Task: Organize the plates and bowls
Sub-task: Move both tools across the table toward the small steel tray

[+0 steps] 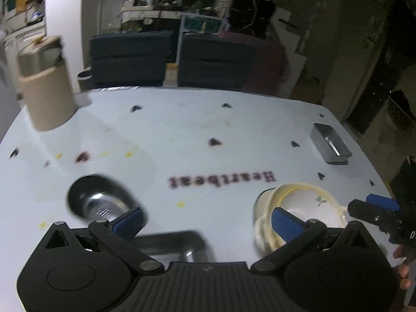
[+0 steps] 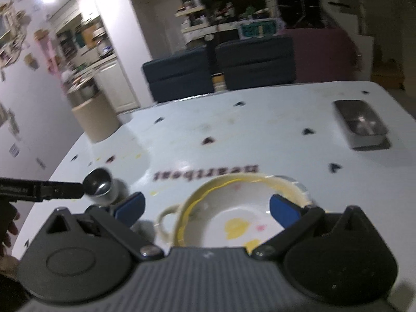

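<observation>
Cream bowl stack with yellow and pink print sits on worktop directly between right gripper jaws; we see jaws spread wide, gripping nothing. Left gripper jaws also wide open, empty; small steel bowl just beside left finger, steel tray below gap. Rectangular steel tin well apart, far right. Beige canister at far left corner. Dim room, dark sofas beyond.
</observation>
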A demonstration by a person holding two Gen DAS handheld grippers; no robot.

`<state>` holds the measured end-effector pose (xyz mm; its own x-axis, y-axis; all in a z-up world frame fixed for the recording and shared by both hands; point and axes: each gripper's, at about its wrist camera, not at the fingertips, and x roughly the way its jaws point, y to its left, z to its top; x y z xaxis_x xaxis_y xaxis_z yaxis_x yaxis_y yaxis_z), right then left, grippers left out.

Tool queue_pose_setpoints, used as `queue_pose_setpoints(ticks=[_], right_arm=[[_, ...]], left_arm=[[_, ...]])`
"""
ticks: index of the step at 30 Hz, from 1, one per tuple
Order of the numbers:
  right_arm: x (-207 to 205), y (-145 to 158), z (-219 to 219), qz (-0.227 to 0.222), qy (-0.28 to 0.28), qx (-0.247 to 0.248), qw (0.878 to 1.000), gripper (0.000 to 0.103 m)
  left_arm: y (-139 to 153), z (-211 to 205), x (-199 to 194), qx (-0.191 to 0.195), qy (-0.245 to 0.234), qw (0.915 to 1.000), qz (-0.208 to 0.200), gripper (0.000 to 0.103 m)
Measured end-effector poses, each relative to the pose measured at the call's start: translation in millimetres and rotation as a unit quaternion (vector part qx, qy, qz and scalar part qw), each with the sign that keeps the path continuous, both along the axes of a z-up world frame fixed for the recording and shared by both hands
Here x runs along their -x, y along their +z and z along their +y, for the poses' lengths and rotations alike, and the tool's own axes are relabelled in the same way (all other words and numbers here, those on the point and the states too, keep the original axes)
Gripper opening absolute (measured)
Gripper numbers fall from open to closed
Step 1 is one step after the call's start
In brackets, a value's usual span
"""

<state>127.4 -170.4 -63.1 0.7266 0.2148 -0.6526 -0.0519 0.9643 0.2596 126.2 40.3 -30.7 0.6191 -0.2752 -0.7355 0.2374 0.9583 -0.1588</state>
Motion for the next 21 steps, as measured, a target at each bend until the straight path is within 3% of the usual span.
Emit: queue_pose_setpoints(ticks=[11,21], right_arm=[[-6.8,0.9,-63.1,0.002,-0.068,-0.002,0.998,0.103],[-34.5,-12.1,-127.5,0.005,-0.148,-0.001,0.989,0.103]], left_arm=[[2.5,-103.6,-21.8,-0.022,-0.077,0.9960,-0.039,0.103],[-0.9,-197.8,-70.1,-0.049,-0.145,0.9865,-0.057,0.103]])
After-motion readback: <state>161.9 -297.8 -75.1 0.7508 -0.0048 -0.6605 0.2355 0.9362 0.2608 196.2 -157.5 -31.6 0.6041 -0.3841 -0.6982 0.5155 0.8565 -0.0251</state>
